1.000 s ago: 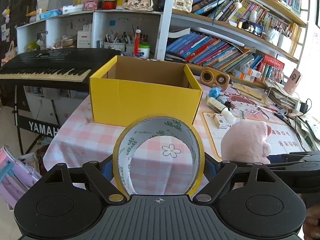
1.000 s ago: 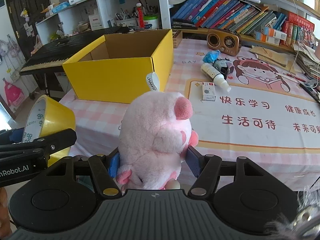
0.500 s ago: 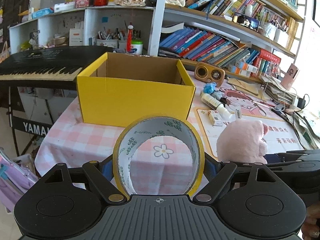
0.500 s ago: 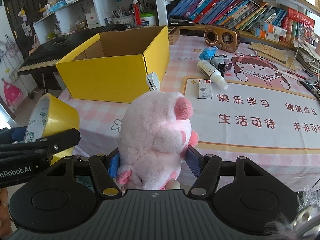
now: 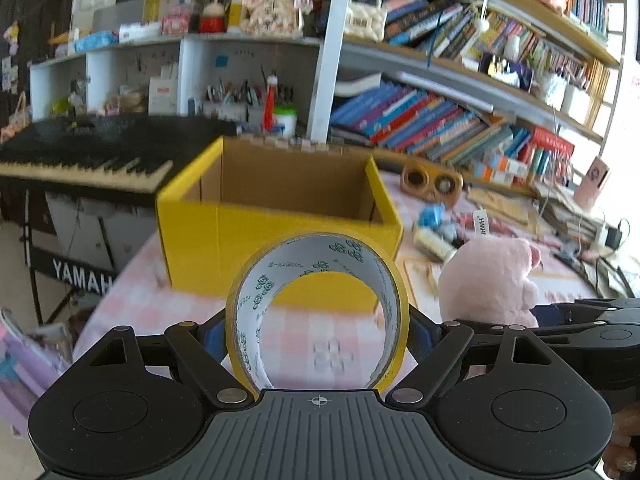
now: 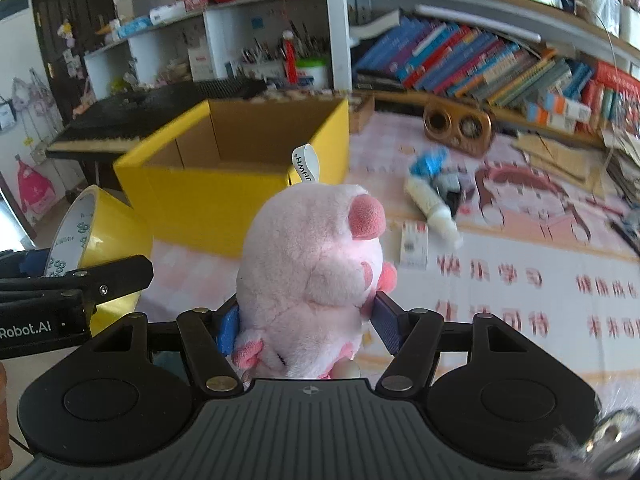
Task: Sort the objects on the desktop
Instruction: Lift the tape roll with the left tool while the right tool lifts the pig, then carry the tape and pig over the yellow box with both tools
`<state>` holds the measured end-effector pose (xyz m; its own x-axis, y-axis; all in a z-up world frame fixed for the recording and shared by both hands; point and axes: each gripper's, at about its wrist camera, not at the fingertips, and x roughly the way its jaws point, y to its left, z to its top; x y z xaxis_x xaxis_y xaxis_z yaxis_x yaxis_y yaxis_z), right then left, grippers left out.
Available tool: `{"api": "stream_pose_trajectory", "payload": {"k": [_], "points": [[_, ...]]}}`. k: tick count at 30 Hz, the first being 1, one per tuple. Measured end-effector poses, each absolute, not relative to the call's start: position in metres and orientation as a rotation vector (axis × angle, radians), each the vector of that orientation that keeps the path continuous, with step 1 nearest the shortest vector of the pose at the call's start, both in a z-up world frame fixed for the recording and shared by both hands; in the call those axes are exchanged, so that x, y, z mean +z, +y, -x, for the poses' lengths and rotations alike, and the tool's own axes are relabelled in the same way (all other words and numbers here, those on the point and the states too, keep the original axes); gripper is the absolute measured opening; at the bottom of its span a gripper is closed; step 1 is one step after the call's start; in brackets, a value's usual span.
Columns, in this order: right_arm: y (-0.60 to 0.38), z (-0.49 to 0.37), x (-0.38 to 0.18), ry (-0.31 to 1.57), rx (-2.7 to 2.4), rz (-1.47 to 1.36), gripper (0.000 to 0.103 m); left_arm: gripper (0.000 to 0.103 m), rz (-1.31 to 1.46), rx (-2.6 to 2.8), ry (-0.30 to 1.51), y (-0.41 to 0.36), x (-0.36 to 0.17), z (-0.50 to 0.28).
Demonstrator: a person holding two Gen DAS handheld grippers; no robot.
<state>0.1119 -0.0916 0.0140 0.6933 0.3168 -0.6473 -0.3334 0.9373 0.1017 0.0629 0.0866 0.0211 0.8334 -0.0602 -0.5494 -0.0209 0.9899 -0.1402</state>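
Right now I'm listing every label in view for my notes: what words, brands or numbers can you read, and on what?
"YAMAH", cut off: front of the keyboard.
"Robot.AI", start cut off: left gripper.
"HWHF": white tag on the pink plush toy.
Red characters on the table mat, tape roll print, book spines: too blurred.

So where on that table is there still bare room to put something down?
The checked cloth in front of the yellow box is bare, and so is the printed mat near its lettering. Inside the box looks empty. It is crowded around the white bottle and wooden radio.
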Motion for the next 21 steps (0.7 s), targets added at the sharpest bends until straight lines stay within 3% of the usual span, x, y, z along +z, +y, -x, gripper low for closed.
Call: {"api": "stream_pose_trajectory", "payload": {"k": [11, 21], "points": [[-0.077, -0.180, 0.066, 0.592, 0.482, 0.033, 0.063, 0.085, 0.134, 0.025, 0.425, 0.099, 0.071, -0.118], [-0.040, -0.274, 0.071, 0.529, 0.597, 0.176, 0.063, 0.085, 0.077, 0.083, 0.444, 0.108, 0.079, -0.195]]}}
